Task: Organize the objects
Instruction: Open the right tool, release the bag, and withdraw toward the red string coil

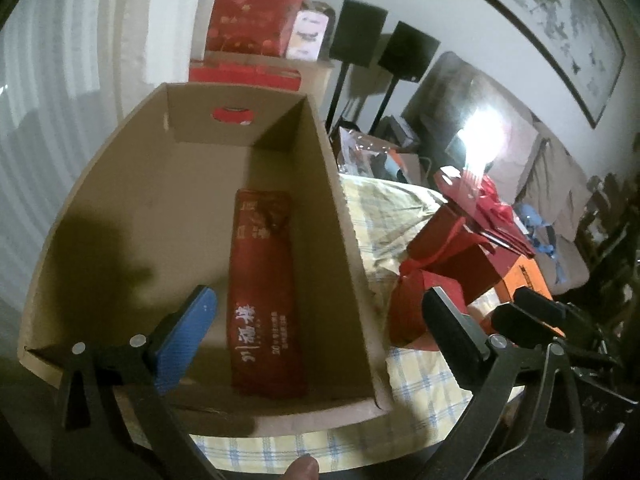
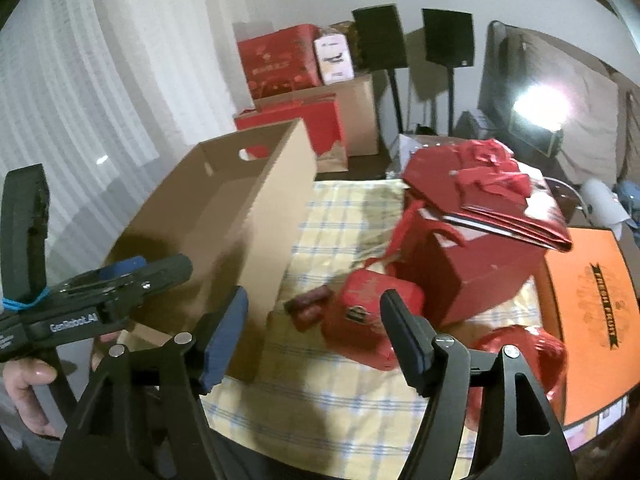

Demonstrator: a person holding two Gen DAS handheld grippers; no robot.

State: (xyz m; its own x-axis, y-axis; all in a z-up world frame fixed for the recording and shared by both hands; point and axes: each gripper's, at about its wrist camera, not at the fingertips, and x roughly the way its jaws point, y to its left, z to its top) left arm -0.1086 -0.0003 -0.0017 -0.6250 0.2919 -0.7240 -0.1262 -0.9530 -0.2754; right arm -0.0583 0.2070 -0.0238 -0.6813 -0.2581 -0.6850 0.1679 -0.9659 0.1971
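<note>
Readable writing first: the orange box [image 2: 588, 320] at the right edge of the table says "FRESH FRUIT" in a dark banner down its lid, and the left gripper's body carries a white "GenRobot.AI" label in the right wrist view. The long red packet [image 1: 262, 292] lying flat on the floor of the cardboard box [image 1: 100, 208] has white Chinese characters plus a "20" in the smaller line under them (the rest is too soft to read).

The left gripper [image 1: 320, 332] hangs over the near end of that box with its jaws wide apart and nothing between them; the packet sits just below, not touched. The right gripper [image 2: 316, 332] is over the checked tablecloth [image 2: 340, 396], jaws apart too, nothing pinched. Past its fingers sits a small red tin [image 2: 372, 312], with a couple of dark red sausage-like sticks [image 2: 308, 308] just to its left, close to the cardboard box wall.

Hard to make out: the red gift box [image 2: 452, 276] has flat red folders and ribbon stacked on top, all blurred. A shiny red round thing [image 2: 528, 356] is half hidden behind the right finger. The lamp glare washes out the sofa area. A hand [image 2: 24, 392] is cut off at the frame's left edge.
</note>
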